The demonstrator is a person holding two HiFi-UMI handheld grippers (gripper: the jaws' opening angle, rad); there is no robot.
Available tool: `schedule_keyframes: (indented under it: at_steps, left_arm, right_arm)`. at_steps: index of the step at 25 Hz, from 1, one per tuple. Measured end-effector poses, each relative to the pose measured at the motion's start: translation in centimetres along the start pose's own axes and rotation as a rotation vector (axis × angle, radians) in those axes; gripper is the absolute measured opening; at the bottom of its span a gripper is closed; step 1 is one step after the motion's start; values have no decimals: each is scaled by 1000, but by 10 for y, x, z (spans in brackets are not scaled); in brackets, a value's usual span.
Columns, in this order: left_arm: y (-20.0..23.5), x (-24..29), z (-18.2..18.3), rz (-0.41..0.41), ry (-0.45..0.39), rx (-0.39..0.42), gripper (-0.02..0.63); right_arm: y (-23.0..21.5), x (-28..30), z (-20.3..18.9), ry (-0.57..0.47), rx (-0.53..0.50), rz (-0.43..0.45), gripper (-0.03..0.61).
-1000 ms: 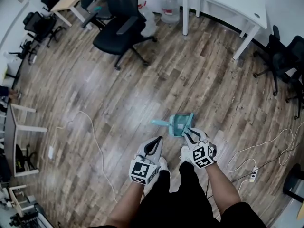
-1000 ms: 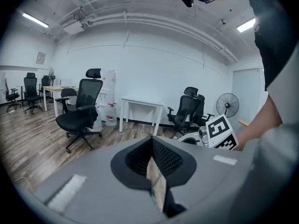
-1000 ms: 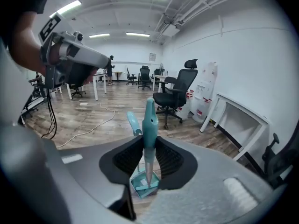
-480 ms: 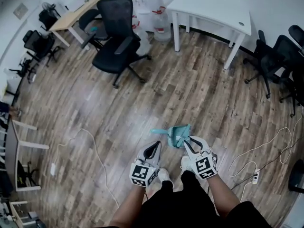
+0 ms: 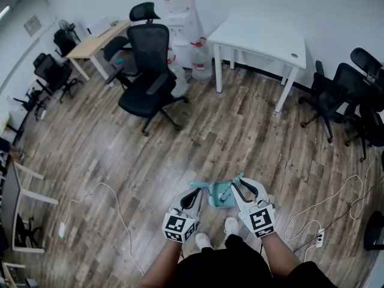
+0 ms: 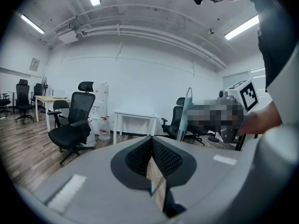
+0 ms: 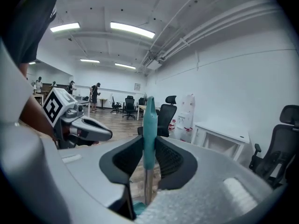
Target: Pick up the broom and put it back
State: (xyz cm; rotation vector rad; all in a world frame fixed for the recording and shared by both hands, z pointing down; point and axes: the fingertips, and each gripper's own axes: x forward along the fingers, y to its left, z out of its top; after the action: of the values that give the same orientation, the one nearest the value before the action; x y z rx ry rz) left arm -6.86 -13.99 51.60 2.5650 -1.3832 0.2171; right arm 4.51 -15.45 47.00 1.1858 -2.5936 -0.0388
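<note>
Wood-plank office floor [image 5: 240, 131], black chair [image 5: 150, 71], white table [image 5: 258, 35]; right claw [image 7: 149, 141] clamped on teal broom [image 7: 149, 115], left claw [image 6: 152, 141] closed, empty

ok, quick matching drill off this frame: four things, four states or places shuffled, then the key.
Things:
1. right gripper
2. left gripper
3. white table
4. black office chair

States or places:
A. against the far wall
B. jaws together, nothing gripped
C. on the wood floor, left of the table
D. shut on the teal broom handle

Pairs: 1-D, 2-B, 3-A, 4-C
</note>
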Motion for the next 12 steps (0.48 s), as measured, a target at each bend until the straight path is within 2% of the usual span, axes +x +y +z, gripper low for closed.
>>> schedule_keyframes:
  at_steps: [12]
  left_arm:
    - [4, 9, 48, -12, -111, 35, 20]
  right_arm:
    - [-44, -3, 73, -155, 8, -94, 89]
